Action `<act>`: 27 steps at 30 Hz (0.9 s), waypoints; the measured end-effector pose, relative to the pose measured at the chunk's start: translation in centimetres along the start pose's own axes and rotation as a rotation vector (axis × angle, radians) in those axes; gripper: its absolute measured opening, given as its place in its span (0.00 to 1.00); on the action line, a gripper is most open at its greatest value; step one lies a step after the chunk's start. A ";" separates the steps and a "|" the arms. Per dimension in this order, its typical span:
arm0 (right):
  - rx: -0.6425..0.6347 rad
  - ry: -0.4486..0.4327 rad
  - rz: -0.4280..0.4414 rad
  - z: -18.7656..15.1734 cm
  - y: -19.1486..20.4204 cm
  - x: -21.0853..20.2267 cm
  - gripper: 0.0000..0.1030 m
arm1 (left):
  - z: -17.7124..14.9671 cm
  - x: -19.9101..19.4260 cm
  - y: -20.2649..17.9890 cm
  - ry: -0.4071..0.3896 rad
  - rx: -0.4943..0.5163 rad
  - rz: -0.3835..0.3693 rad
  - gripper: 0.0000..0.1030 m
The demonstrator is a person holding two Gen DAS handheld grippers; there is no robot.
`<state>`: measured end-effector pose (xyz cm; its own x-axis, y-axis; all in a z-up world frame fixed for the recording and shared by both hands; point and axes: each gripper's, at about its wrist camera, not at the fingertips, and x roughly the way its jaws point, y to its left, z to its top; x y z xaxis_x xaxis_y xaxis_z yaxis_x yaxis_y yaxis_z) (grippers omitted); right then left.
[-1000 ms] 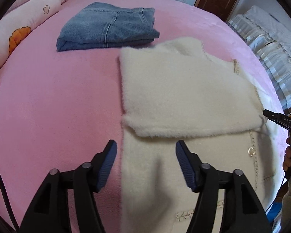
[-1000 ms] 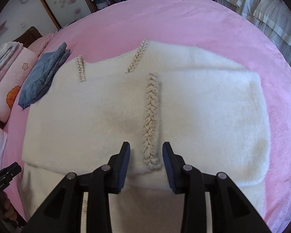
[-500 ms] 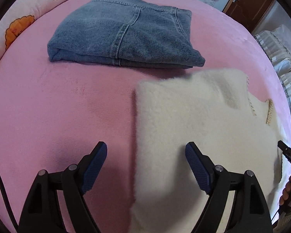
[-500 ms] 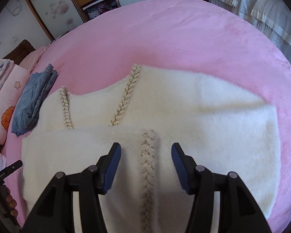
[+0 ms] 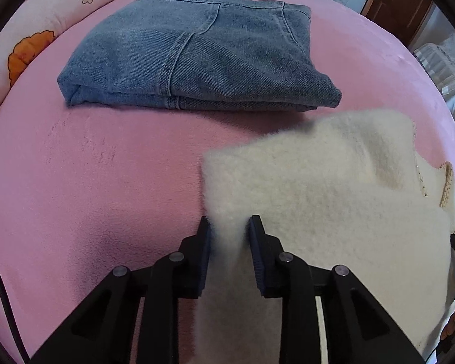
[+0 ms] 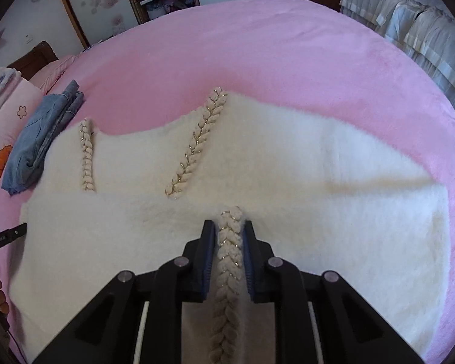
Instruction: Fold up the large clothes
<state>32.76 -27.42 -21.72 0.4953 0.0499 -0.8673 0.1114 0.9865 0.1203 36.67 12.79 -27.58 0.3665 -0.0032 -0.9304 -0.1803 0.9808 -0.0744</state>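
Pinching the fuzzy cream cardigan (image 6: 288, 163) with both tools, we're working on the pink bed (image 6: 257, 45). Our left gripper (image 5: 229, 227) is squeezing its side edge near the folded jeans (image 5: 197, 48), and our right gripper (image 6: 229, 230) is clamping the braided trim (image 6: 229, 242). We're guessing the thick fluff could be slipping out if we're lifting unevenly, or the fold could be landing crooked and bunching.

Cardigan's (image 6: 318, 182) near hem out of frame
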 end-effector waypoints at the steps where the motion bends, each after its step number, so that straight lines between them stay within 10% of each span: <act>1: 0.007 0.004 -0.012 0.0 0.0 -0.5 0.22 | -0.2 -0.8 -0.2 -0.003 0.018 0.017 0.30; 4: -0.002 0.000 -0.059 -0.5 0.7 -2.7 0.26 | -1.2 -4.4 -1.1 -0.057 0.078 0.022 0.40; 7: -0.041 -0.053 0.011 -2.2 2.7 -5.7 0.27 | -3.4 -8.8 -2.4 -0.144 0.109 -0.052 0.72; 14: -0.174 -0.011 0.294 -7.4 10.8 -8.6 0.26 | -9.2 -10.9 -4.3 -0.142 0.098 -0.192 0.79; 19: -0.268 0.010 0.188 -9.4 13.0 -6.2 0.25 | -11.4 -6.3 -4.9 -0.039 0.136 -0.071 0.79; 27: -0.107 -0.041 -0.017 -9.4 3.1 -6.2 0.14 | -11.1 -5.4 -2.1 -0.050 0.130 -0.021 0.82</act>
<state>21.94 -23.24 -20.45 0.5289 0.0285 -0.8482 0.0283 0.9983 0.0512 24.92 8.62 -26.35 0.4148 -0.0176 -0.9098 -0.0537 0.9976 -0.0438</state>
